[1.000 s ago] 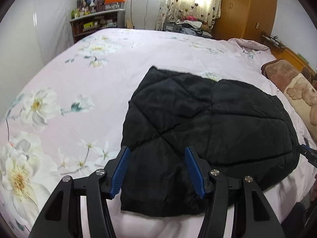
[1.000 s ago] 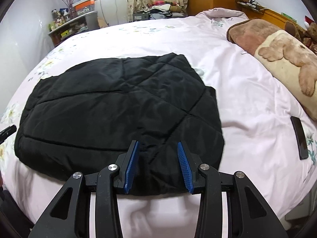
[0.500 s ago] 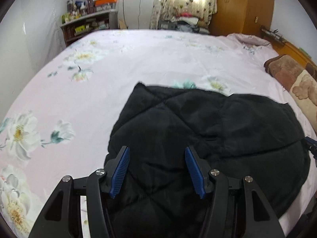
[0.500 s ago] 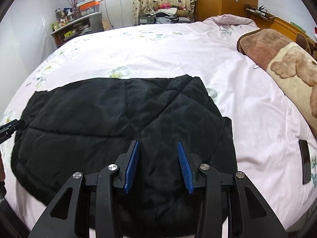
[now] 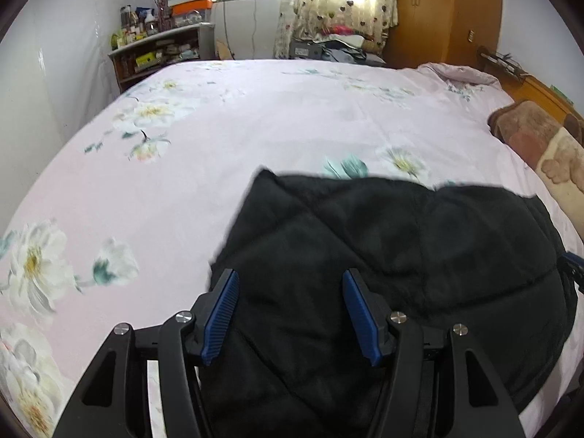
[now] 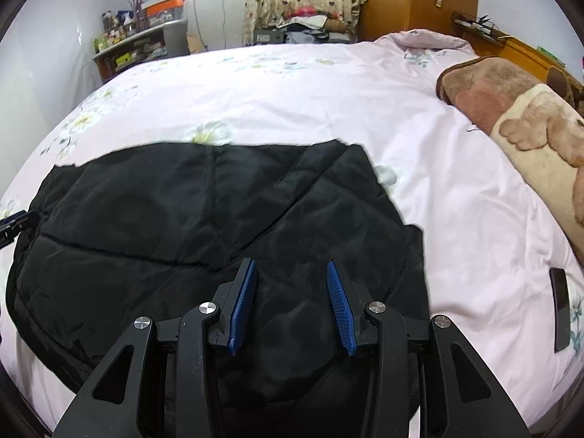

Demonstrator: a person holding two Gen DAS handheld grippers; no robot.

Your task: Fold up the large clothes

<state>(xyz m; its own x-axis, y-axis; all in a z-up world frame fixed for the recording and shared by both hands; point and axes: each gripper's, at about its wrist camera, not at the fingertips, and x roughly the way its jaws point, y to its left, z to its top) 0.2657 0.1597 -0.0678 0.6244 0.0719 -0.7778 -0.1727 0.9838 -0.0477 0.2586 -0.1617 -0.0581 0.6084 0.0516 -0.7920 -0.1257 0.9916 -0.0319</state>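
A black quilted jacket (image 5: 383, 255) (image 6: 182, 226) lies spread flat on the pink floral bed sheet (image 5: 292, 109). In the left wrist view my left gripper (image 5: 290, 277) hovers over the jacket's left end. Its blue pads are apart and the fabric runs unbroken beneath them. My right gripper (image 6: 290, 262) stands open over the jacket's right end, nothing pinched between its pads. One of the right gripper's fingers (image 5: 571, 266) shows at the jacket's right rim, and one of the left gripper's fingers (image 6: 16, 222) at its left rim. The jacket's near edge is hidden under both grippers.
A brown plush blanket with a bear print (image 6: 511, 116) lies along the bed's right side. A dark flat phone (image 6: 560, 310) rests on the sheet near the right edge. A cluttered shelf (image 5: 157, 54) and a wooden wardrobe (image 5: 438, 11) stand beyond the bed.
Both grippers have moved forward over the jacket, so its near edge has dropped out of view. More flower print shows beyond its far edge. The jaws stay apart as before.
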